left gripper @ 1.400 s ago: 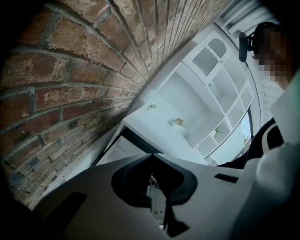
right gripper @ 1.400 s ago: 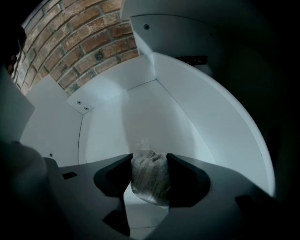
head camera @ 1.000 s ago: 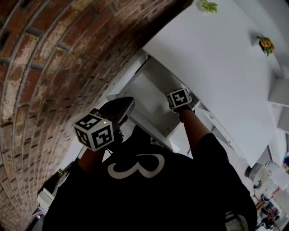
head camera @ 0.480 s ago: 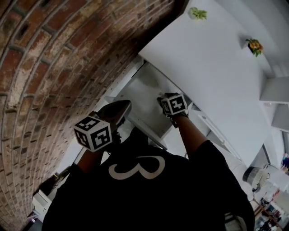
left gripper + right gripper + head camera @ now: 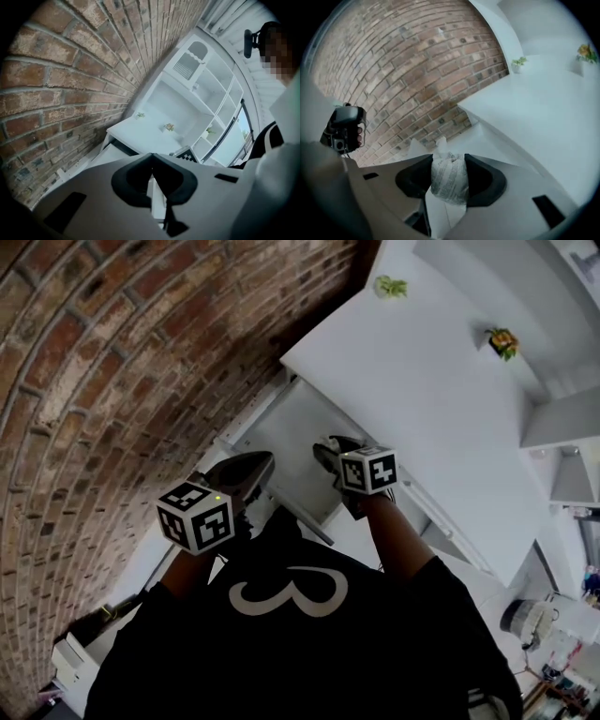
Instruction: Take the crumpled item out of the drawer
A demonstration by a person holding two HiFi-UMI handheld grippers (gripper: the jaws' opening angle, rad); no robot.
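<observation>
crumpled paper wad (image 5: 449, 183), white with fine grey print, sits pinched between the two jaws of the right hand-held gripper (image 5: 450, 161). the jaws are part-way closed, pressing on it from both sides. over the last second this gripper has come up and back out of the open white drawer (image 5: 286, 418). in the head view it was reaching deep over the drawer floor, and it now hangs by the drawer's front edge, nearer the person. the wad has left the drawer floor, so the take-out looks nearly done. whether it is wholly past the front edge i cannot tell.

the left hand-held gripper (image 5: 152, 157) has its jaw tips together with nothing between them. it has barely shifted, and is held up beside the drawer near the brick wall (image 5: 122, 362). the white tabletop (image 5: 431, 381) above the drawer has bare room for the wad.
</observation>
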